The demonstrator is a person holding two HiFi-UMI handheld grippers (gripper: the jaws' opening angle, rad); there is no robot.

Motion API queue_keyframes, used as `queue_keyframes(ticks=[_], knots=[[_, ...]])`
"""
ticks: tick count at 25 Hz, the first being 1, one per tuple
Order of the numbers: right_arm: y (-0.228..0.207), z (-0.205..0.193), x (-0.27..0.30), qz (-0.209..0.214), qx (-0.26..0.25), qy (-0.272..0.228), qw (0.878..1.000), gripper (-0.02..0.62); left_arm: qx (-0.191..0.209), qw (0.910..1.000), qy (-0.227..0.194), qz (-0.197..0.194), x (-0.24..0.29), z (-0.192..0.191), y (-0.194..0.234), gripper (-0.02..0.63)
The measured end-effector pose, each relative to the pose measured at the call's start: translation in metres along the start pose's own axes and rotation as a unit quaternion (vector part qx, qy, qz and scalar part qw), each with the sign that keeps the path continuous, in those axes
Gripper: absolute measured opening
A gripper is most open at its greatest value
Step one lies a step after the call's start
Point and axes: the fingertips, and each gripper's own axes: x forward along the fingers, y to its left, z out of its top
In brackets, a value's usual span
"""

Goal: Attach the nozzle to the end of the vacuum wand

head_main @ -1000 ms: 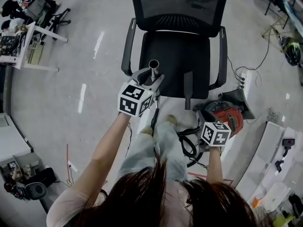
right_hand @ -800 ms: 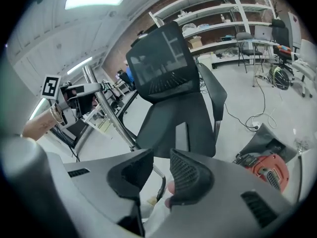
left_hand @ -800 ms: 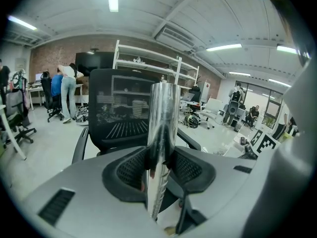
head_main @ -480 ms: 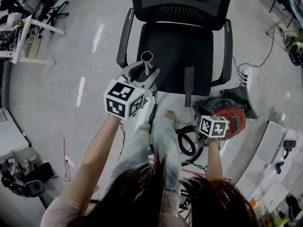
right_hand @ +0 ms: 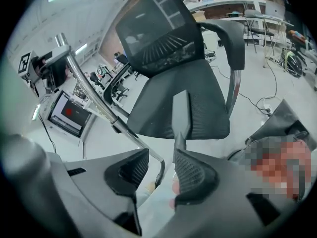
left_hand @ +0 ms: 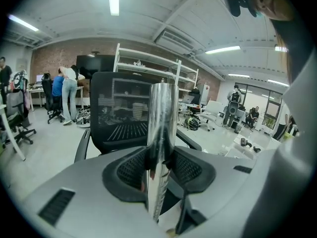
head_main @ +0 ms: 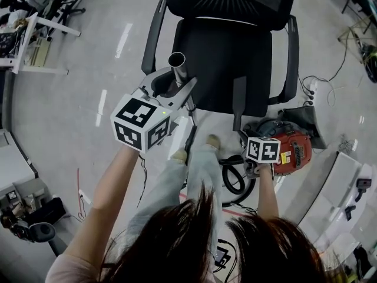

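The vacuum wand [left_hand: 161, 128], a shiny metal tube, is clamped between the jaws of the left gripper [left_hand: 159, 168]. Both ribbed pads are pressed against its sides, and its open end is pointed upward. In the head view that open end is seen at 1 o'clock from the left gripper's marker cube [head_main: 140, 122], near one armrest of a black office chair [head_main: 212, 69].

The nozzle [head_main: 237, 106], a long narrow grey piece, is laid on the chair's seat with one end reaching over the front edge. It lies at 4 o'clock from the wand's end and well apart from it.

The right gripper [right_hand: 161, 175] is held low, at 5 o'clock from the nozzle. A red vacuum body [head_main: 291, 149] is set on the floor just beside it, at its 3 o'clock. Its jaws have just been opening and are spread wide. Nothing is gripped between them; only the wand's lower part and the person's leg are seen through the gap. In the right gripper view the nozzle is found at 12 o'clock, just above the jaws and not touched by them.

A black hose [head_main: 234, 181] is coiled on the floor at 7 o'clock from that gripper.
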Motion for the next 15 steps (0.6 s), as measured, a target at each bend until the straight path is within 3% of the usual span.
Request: queue_keyframes(ticks=[15], knots=[[-0.038, -0.012, 0.055, -0.02, 0.005, 0.025, 0.999, 0.164, 0.009, 0.9996, -0.021, -0.016, -0.003, -0.008, -0.008, 0.16]])
